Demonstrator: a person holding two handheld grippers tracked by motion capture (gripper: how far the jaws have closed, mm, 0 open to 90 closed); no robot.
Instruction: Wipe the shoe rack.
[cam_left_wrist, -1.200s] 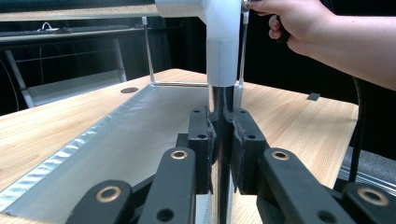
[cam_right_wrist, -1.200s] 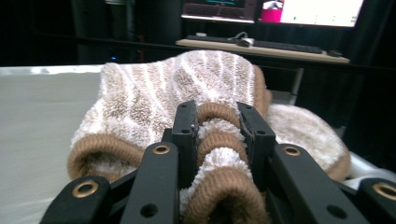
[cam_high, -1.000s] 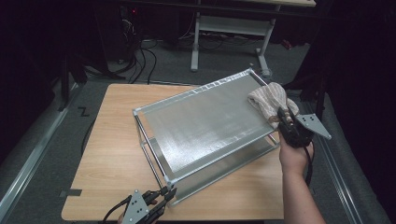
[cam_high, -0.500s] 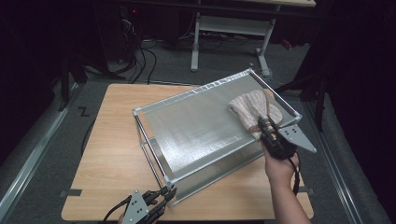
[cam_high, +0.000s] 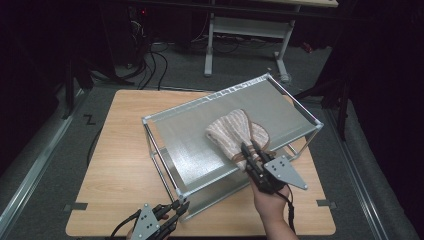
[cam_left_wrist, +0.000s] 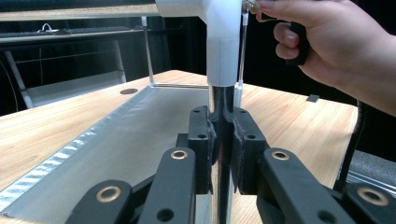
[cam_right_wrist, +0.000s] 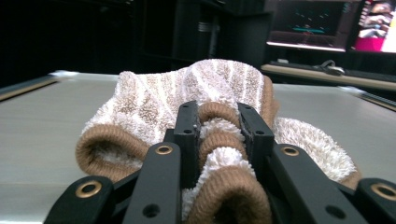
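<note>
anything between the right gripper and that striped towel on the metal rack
Nothing visible. The right gripper has its jaws closed on the bunched brown-trimmed edge of the beige striped terry towel, which lies on the silver metal rack's top shelf.

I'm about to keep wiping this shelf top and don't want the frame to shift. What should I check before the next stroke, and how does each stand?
1. Right gripper shut on the striped towel: ok, the bunched brown hem sits pinched between its jaws.
2. Left gripper shut on the rack's corner post: ok, both pads press the metal tube.
3. Towel lying on the shelf top: ok, it rests on the grey sheet, inside the frame edges.
4. Path across the shelf top free of other things: ok in the high view.
5. Rack standing fully on the wooden table: ok.
6. Whether the sheet is clean yet: cannot tell.
</note>
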